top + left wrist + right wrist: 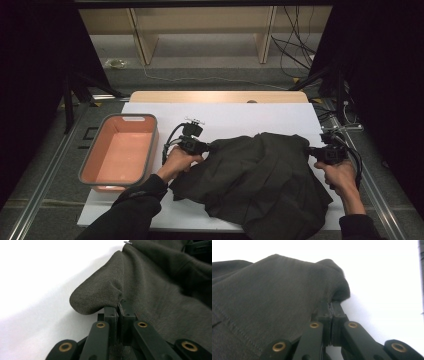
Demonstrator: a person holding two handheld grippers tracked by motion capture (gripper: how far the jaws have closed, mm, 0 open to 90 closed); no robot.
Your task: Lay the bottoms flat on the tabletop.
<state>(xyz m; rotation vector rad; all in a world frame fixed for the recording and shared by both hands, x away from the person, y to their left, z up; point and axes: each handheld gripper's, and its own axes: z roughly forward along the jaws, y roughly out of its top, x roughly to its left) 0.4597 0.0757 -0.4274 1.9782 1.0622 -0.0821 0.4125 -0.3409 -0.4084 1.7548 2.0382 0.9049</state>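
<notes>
High view shows a crumpled dark olive-grey cloth garment [260, 177] lying on the white table top [240, 117], right of a salmon-pink plastic bin with a grey rim [120, 152]. Left gripper [119, 308] has its jaws pinched tight on the garment's left edge. Right gripper [330, 305] is likewise clamped on the right edge, fabric bunched over its tips.

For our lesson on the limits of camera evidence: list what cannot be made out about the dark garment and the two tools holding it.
- What sort of garment it is: high view, bunched folds hide its shape, and the bottom edge cuts off its near hem.
- Left tool tips: left gripper view, a fold of cloth covers them.
- Right tool tips: right gripper view, cloth drapes over them.
- Orange basin: high view, too dim to read its floor.
</notes>
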